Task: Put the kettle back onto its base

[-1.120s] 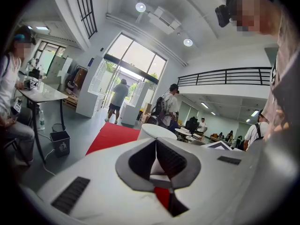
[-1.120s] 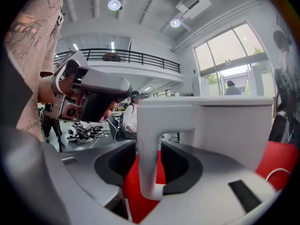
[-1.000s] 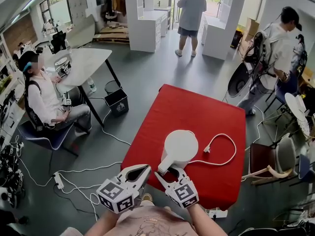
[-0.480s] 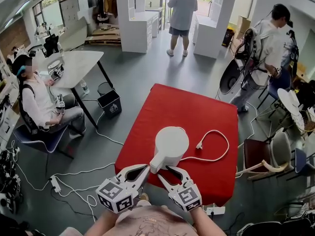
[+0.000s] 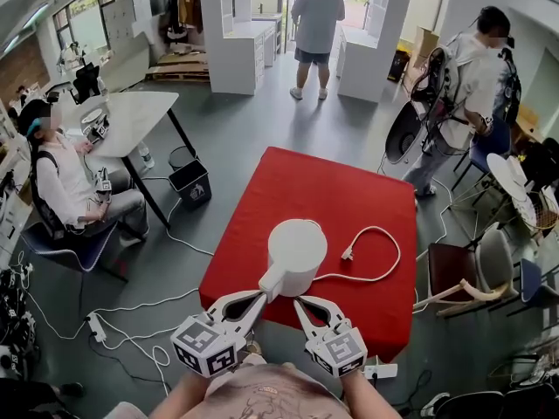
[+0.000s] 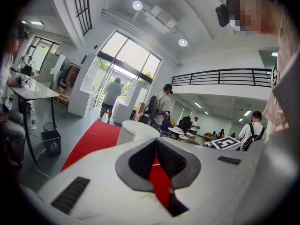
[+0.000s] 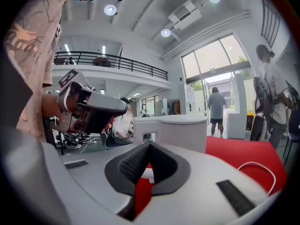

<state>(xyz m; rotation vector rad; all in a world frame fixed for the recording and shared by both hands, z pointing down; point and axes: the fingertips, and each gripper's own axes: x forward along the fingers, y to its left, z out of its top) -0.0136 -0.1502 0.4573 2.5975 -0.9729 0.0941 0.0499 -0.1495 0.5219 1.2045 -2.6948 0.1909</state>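
A white kettle (image 5: 296, 250) stands near the front edge of the red table (image 5: 336, 186), its handle (image 5: 271, 279) pointing back toward me. A white cable (image 5: 384, 264) runs out from under it to a loose plug (image 5: 347, 253); the base itself is hidden beneath. My left gripper (image 5: 259, 297) is shut and empty, its tips just left of the handle. My right gripper (image 5: 302, 301) has just closed on nothing and sits just below and right of the handle. The kettle (image 6: 136, 131) lies beyond the shut left gripper (image 6: 155, 140), and the kettle (image 7: 180, 130) beyond the shut right gripper (image 7: 149, 143).
A seated person (image 5: 70, 182) is at a desk (image 5: 131, 116) on the left, with a bin (image 5: 190, 184) beside it. Two people (image 5: 316, 20) (image 5: 472, 85) stand beyond the table. Chairs (image 5: 489, 273) crowd the right side. A power strip (image 5: 96, 323) and cords lie on the floor at left.
The right gripper's jaws were open at the kettle handle and now are shut, drawn back a little from it. The left gripper stays shut beside the handle.
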